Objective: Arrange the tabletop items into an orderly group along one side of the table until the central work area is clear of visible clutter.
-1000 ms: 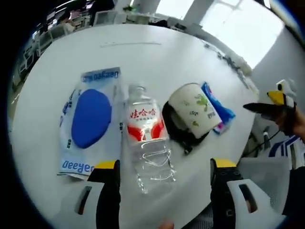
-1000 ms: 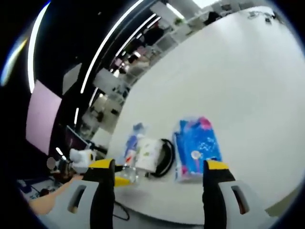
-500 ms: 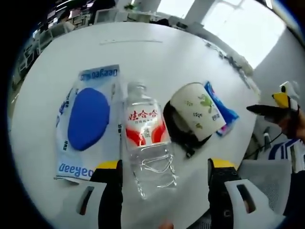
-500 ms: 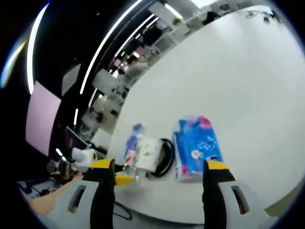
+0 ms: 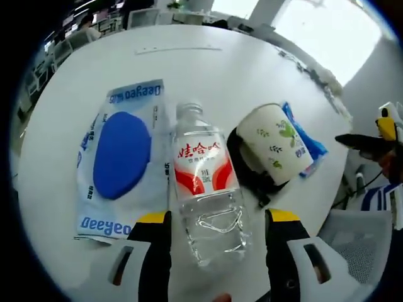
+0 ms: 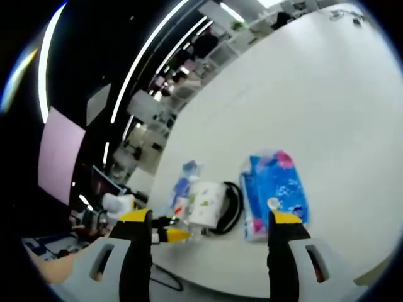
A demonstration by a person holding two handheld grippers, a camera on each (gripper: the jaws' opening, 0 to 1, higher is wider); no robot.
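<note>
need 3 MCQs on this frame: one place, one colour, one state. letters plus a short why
1. In the left gripper view, what lies between the blue-and-white packet and the paper cup?
A. a stapler
B. the water bottle
C. a plate

2. What colour is the band on the bottle's label?
A. red
B. green
C. purple

3. How does the paper cup sit?
A. upright, filled
B. stacked on the bottle
C. on its side on the table

Answers: B, the bottle sits in the middle of the row, with the packet on one side and the cup on the other. A, a red band runs under the red characters. C, the cup's printed wall faces up and it lies across a black cable, with the left tongs open around the bottle's base.
</note>
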